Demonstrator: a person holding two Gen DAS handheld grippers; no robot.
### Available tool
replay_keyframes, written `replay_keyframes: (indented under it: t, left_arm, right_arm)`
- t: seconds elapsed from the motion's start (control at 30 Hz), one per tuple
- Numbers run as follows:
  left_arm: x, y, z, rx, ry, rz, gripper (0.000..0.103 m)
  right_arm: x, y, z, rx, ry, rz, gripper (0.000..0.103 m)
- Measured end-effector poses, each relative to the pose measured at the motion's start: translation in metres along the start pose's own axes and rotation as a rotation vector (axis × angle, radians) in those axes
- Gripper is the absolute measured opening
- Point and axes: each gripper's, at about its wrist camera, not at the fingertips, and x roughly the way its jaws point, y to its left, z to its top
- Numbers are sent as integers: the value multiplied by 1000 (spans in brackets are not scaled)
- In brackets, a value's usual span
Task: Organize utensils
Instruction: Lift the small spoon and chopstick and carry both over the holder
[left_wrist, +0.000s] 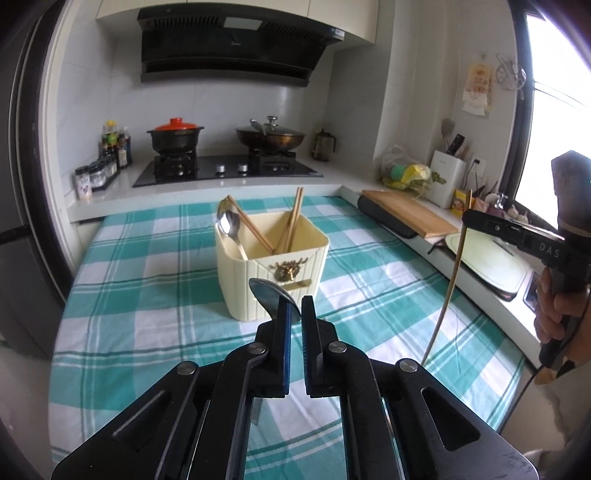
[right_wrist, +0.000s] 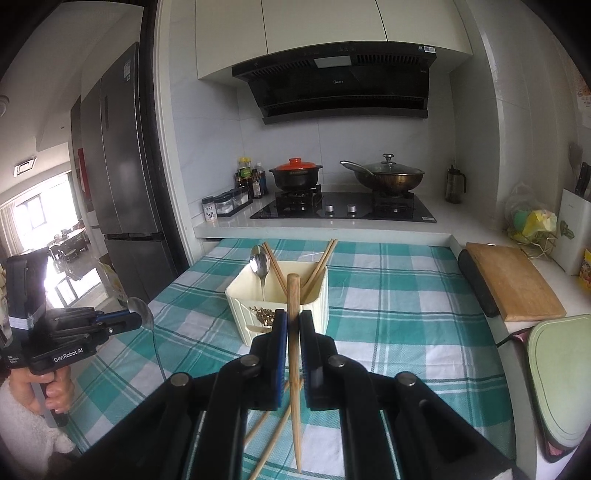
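A cream utensil holder (left_wrist: 242, 269) stands on the teal checked cloth (left_wrist: 147, 280), with a metal spoon (left_wrist: 229, 225) and several wooden chopsticks (left_wrist: 291, 221) leaning inside. My left gripper (left_wrist: 295, 306) is shut on another metal spoon (left_wrist: 267, 293), held above the cloth just in front of the holder. My right gripper (right_wrist: 292, 321) is shut on a single wooden chopstick (right_wrist: 293, 295), which stands nearly upright in front of the holder (right_wrist: 314, 299). Two more chopsticks (right_wrist: 269, 443) lie on the cloth beneath it. Each gripper shows in the other view: right gripper (left_wrist: 467, 221), left gripper (right_wrist: 129, 319).
Behind the cloth is a gas hob (right_wrist: 343, 210) with a red-lidded pot (right_wrist: 295, 173) and a lidded wok (right_wrist: 388, 177). Spice jars (right_wrist: 225, 205) stand at the left. A wooden cutting board (right_wrist: 513, 280) and a pale green board (right_wrist: 561, 376) lie on the right counter. A fridge (right_wrist: 118, 147) stands left.
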Motion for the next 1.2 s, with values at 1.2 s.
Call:
replay_keyframes:
  t: [1.2]
  left_arm:
    - [45,24,184,-120,-170,-21,3]
  right_arm:
    - [87,4,146,-2,-275,78,7]
